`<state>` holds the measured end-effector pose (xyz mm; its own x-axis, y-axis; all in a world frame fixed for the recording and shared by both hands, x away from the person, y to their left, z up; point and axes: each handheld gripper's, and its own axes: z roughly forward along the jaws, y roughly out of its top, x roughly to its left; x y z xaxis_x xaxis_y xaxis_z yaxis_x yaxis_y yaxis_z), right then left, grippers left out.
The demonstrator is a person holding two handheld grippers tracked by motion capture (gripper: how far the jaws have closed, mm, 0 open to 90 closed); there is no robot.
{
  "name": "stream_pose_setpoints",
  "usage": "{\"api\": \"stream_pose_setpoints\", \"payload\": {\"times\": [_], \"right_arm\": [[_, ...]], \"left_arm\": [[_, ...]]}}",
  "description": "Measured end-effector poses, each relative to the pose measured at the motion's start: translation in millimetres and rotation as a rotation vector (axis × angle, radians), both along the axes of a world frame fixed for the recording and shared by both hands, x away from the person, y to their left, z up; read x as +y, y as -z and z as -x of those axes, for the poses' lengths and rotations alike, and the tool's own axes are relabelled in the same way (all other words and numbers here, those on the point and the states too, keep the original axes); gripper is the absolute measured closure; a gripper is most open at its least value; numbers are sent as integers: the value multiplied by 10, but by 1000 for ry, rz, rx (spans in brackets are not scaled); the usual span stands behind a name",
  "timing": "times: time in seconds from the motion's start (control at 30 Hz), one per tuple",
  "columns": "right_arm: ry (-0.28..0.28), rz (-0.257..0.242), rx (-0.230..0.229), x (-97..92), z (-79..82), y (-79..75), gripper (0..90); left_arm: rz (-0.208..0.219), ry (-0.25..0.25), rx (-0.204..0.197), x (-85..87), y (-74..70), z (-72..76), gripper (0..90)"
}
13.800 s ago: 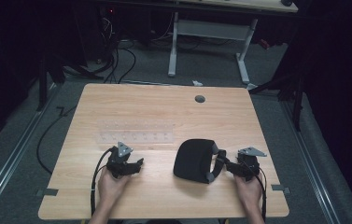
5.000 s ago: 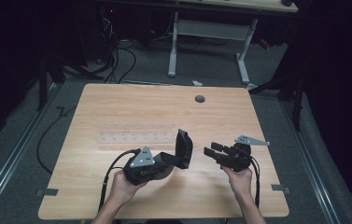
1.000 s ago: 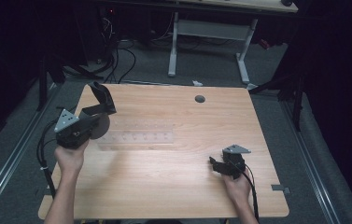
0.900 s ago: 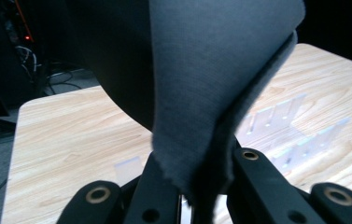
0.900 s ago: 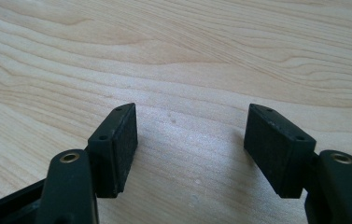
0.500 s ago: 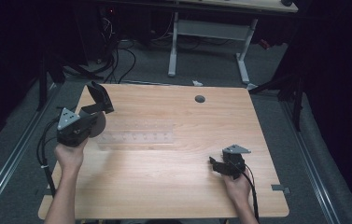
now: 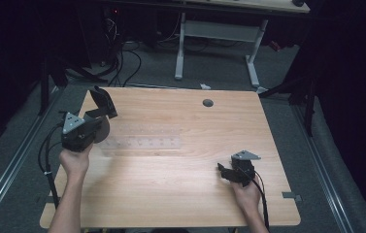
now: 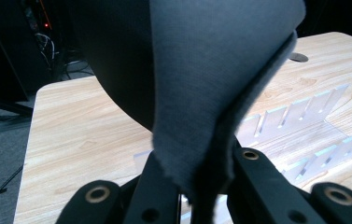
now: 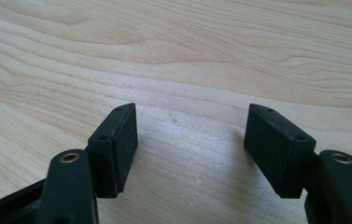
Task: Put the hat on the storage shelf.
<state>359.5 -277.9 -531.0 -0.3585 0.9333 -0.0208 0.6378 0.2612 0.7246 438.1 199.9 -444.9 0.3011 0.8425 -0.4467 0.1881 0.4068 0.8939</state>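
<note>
My left gripper (image 7: 94, 125) is at the left side of the table, lifted off the wood and shut on a black flexible pad (image 7: 102, 100). The pad stands up from the jaws toward the back left corner. In the left gripper view the pad (image 8: 187, 70) shows a black face and a grey cloth face, with its lower edge pinched in the left gripper (image 8: 201, 186). My right gripper (image 7: 223, 171) rests near the front right of the table, open. In the right gripper view its two pads (image 9: 117, 140) stand wide apart over bare wood, the right gripper (image 9: 192, 140) holding nothing.
A clear slotted plastic rack (image 7: 141, 143) lies flat on the wooden table (image 7: 180, 194), just right of the left gripper; the rack (image 8: 299, 116) is below the pad. A round cable hole (image 7: 207, 103) is at the back. Cables and desk legs are on the floor behind.
At first the pad lay flat at the front by the right gripper. The left gripper has since taken it and carried it to the left side. Over the last second nothing has visibly moved.
</note>
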Motion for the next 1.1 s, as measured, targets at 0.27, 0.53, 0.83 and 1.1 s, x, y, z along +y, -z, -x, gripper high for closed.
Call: {"api": "stream_pose_setpoints", "payload": {"times": [0.27,0.53,0.83,1.1], "right_arm": [[0,0,0,0,0,0,352],[-2,0,0,1,2,0,352],[-4,-1,0,2,2,0,351],[-6,-1,0,3,3,0,351]], "left_arm": [[-3,-20,-3,-46,105,-7,853],[-8,-33,2,-91,237,-4,852],[-7,-20,23,-91,329,35,845],[30,-10,97,-61,309,62,698]]}}
